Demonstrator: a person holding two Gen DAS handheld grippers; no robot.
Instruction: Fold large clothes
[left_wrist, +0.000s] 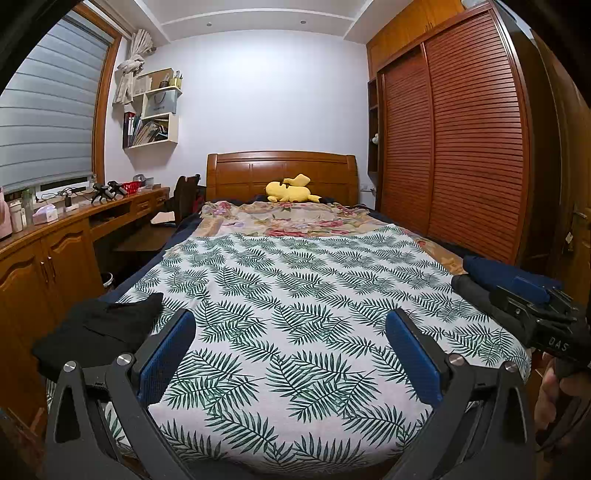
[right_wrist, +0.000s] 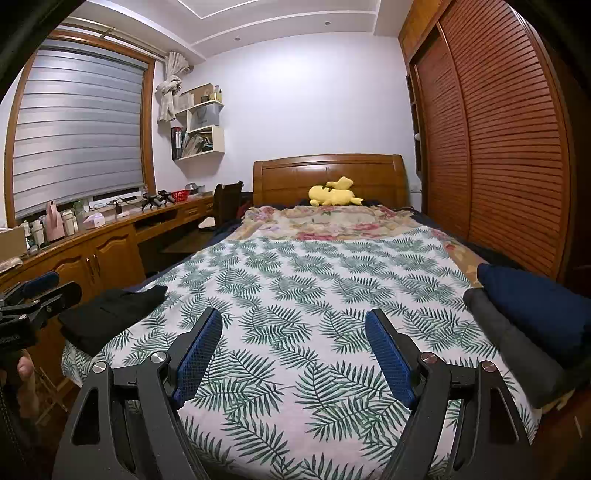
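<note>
Left tool (left_wrist: 291, 328): held wide above the near end of the bed (left_wrist: 295, 280), nothing gripped between the blue pads (left_wrist: 162, 354). Right tool (right_wrist: 293, 330): likewise spread wide and empty, over the leaf-print sheet (right_wrist: 295, 280). Folded black garment (right_wrist: 110, 314): laid on the sheet just left of and beyond the left tool, at the bed's edge. Folded grey garment (right_wrist: 517, 343) and navy garment (right_wrist: 535, 299): stacked touching, to the right of the right tool. Yellow plush toy (left_wrist: 291, 189): seen far ahead of both tools, against the headboard (left_wrist: 280, 170).
</note>
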